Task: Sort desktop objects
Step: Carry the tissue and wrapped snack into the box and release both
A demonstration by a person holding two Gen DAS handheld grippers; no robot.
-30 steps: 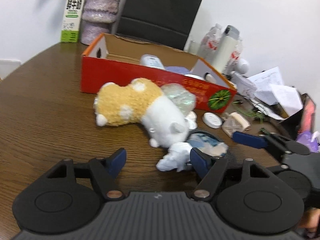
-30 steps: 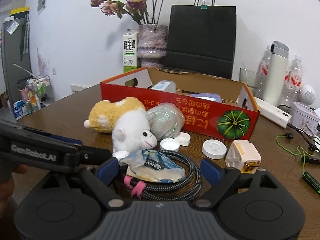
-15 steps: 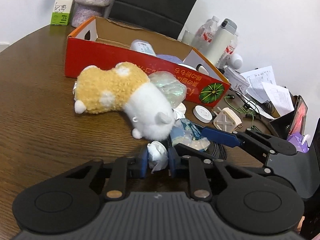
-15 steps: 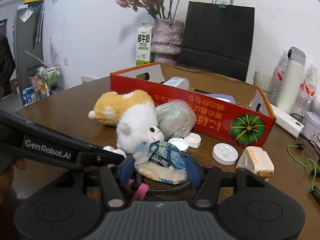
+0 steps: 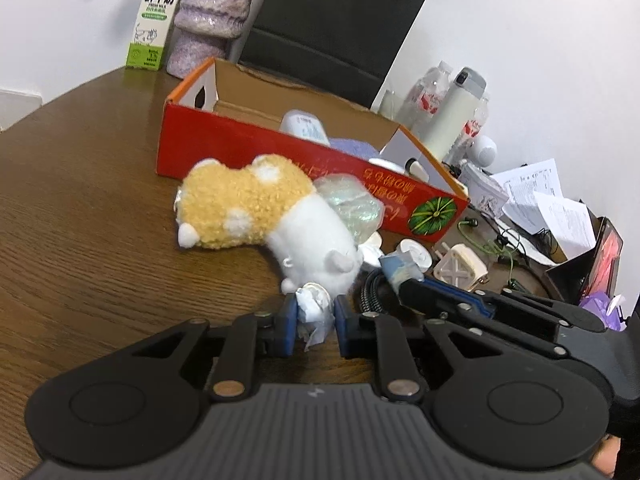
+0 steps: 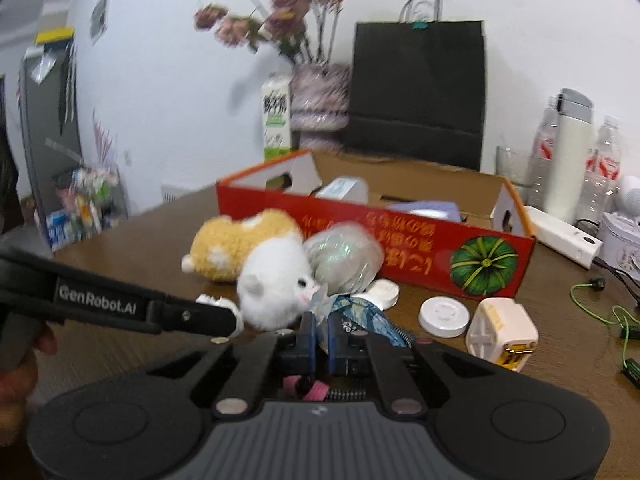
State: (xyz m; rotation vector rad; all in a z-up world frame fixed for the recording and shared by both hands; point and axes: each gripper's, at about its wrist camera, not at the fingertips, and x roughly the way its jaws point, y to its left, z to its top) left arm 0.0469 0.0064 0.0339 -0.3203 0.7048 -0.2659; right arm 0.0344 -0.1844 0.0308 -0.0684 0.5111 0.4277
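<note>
Brown wood: the bench (image 5: 80, 200) carries all the things; its grain shows best in the left wrist view.
Left gripper (image 5: 316, 314): the jaws are clenched on a crumpled white tissue (image 5: 314, 308), which sits between the blue pads, just in front of the plush toy.
Right gripper (image 6: 319, 338): the jaws are pressed together on the edge of a blue snack packet (image 6: 356, 316); the packet lies on a coil of braided cable (image 5: 370, 294).
Plush toy (image 5: 264, 220): orange and white, it lies on its side in front of the red box, with a clear plastic bag (image 5: 352, 208) touching it.
Red box (image 5: 288, 156): open cardboard box with a green pumpkin picture at one end; inside are a white container (image 5: 304, 128) and a purple thing.
Only in left wrist view: the papers (image 5: 548, 196) at the far right and the right gripper seen from the side, with its blue fingers on the packet.
Only in right wrist view: the flowers (image 6: 280, 20) in the vase, the left gripper (image 6: 230, 318) seen from the side with white tissue at its tip, and a pink band near the jaws.
Both views: the milk carton (image 5: 154, 16), the black paper bag (image 6: 416, 92), the white round lid (image 6: 443, 316) and the white plug adapter (image 6: 502, 330) beside the box.
Blur: the right wrist view is a little smeared, so the box lettering is not readable there.
</note>
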